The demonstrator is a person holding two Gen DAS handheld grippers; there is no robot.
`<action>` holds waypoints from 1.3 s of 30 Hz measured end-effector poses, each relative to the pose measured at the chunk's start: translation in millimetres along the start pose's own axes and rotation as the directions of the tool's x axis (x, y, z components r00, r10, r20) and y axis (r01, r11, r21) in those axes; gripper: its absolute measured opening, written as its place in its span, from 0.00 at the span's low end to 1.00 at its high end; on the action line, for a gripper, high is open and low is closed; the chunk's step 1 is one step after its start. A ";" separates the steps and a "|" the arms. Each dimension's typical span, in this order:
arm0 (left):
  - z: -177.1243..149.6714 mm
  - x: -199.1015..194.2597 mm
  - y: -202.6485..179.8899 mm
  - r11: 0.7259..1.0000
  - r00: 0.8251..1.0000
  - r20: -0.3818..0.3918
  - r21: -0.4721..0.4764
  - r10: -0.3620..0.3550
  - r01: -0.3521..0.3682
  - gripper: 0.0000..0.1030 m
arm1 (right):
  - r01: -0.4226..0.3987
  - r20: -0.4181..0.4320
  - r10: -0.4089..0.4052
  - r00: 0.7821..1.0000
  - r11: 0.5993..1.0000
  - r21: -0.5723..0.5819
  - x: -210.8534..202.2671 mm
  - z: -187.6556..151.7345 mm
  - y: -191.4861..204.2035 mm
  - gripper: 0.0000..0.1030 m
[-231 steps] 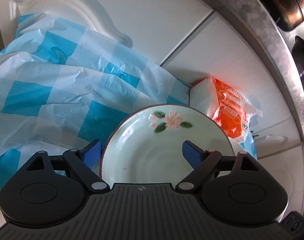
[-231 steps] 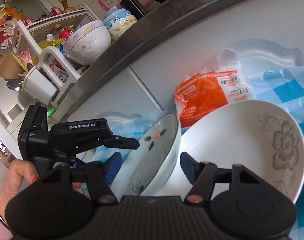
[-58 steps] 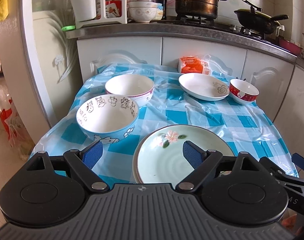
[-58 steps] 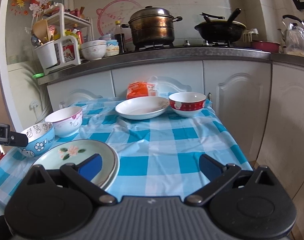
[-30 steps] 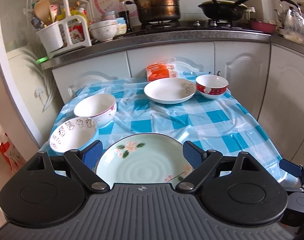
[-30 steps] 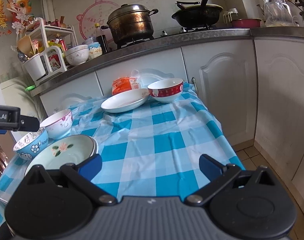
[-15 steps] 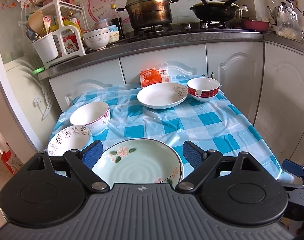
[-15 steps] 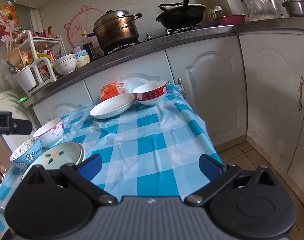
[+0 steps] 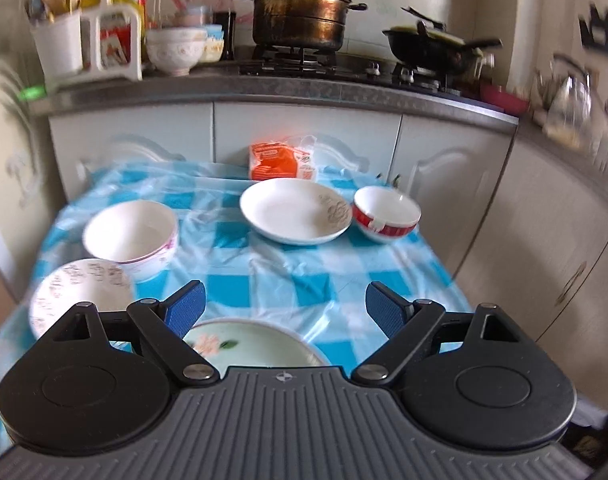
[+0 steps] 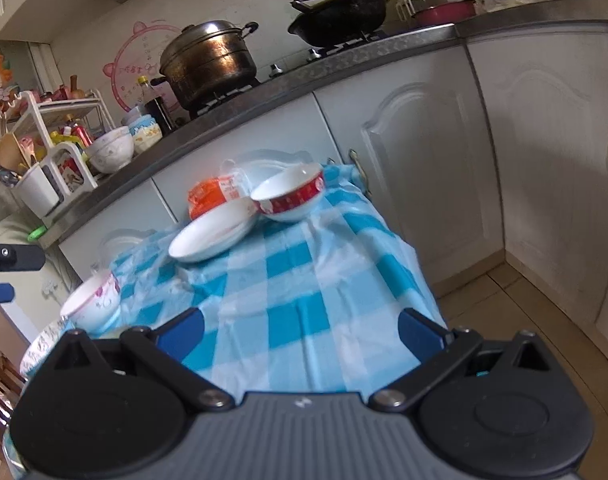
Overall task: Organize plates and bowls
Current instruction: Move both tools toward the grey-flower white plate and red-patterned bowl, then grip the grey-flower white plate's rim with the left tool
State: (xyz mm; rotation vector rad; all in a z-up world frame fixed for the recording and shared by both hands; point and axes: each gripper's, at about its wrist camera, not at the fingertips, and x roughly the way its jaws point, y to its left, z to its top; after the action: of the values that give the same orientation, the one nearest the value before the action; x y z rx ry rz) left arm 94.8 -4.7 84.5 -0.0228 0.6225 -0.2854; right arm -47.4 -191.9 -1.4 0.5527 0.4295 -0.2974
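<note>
A table with a blue checked cloth carries the dishes. The pale green flower plate lies at the near edge, just below my open left gripper, which holds nothing. A cartoon-print bowl and a white bowl with pink trim stand at the left. A white plate and a red-banded bowl sit at the far side. My right gripper hangs open above the near cloth, with the white plate and red-banded bowl beyond it.
An orange packet lies at the table's far edge against white cabinets. On the counter stand a steel pot, a black wok and a utensil rack. Tiled floor lies right of the table.
Both grippers have pulled back and up from the table, empty. The left view has tilted upward, so the green flower plate sits lower in frame; the right view has rolled and backed off.
</note>
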 end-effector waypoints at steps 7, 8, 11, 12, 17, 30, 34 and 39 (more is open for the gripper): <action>46.2 52.5 38.2 0.984 0.996 -0.037 -0.159 -0.086 0.079 1.00 | -0.151 0.006 0.151 0.988 0.985 0.078 65.6 38.4 22.7 0.99; 51.2 61.3 42.6 0.980 0.995 -0.041 -0.180 -0.090 0.081 1.00 | -0.171 0.007 0.171 0.985 0.981 0.091 76.7 42.1 25.4 0.99; 64.2 95.5 53.7 0.965 0.988 -0.078 -0.240 -0.131 0.109 1.00 | -0.213 -0.009 0.217 0.976 0.967 0.139 112.4 49.6 28.8 0.99; 66.7 108.4 58.3 0.956 0.984 -0.097 -0.270 -0.148 0.117 1.00 | -0.231 -0.013 0.237 0.972 0.959 0.167 123.6 50.9 27.7 0.99; 77.5 166.7 70.1 0.939 0.976 -0.143 -0.326 -0.161 0.107 1.00 | -0.280 -0.020 0.297 0.955 0.920 0.276 172.8 56.4 23.0 0.99; 93.4 274.6 68.2 0.951 0.977 -0.167 -0.299 -0.130 0.076 0.78 | -0.317 -0.061 0.356 0.933 0.888 0.334 234.9 58.3 26.9 0.90; 98.6 293.3 69.1 0.956 0.982 -0.155 -0.287 -0.111 0.062 0.70 | -0.331 -0.058 0.366 0.929 0.890 0.314 239.5 59.5 31.4 0.90; 100.2 320.4 69.2 0.963 0.979 -0.170 -0.261 -0.114 0.067 0.62 | -0.337 -0.057 0.370 0.927 0.891 0.305 243.6 57.7 30.5 0.91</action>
State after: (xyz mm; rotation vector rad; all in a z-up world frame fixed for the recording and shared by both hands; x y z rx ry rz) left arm 418.7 -31.3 -24.5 -0.2755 0.8409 -0.2972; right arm 194.2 -237.6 -57.6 0.9269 0.3880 0.0266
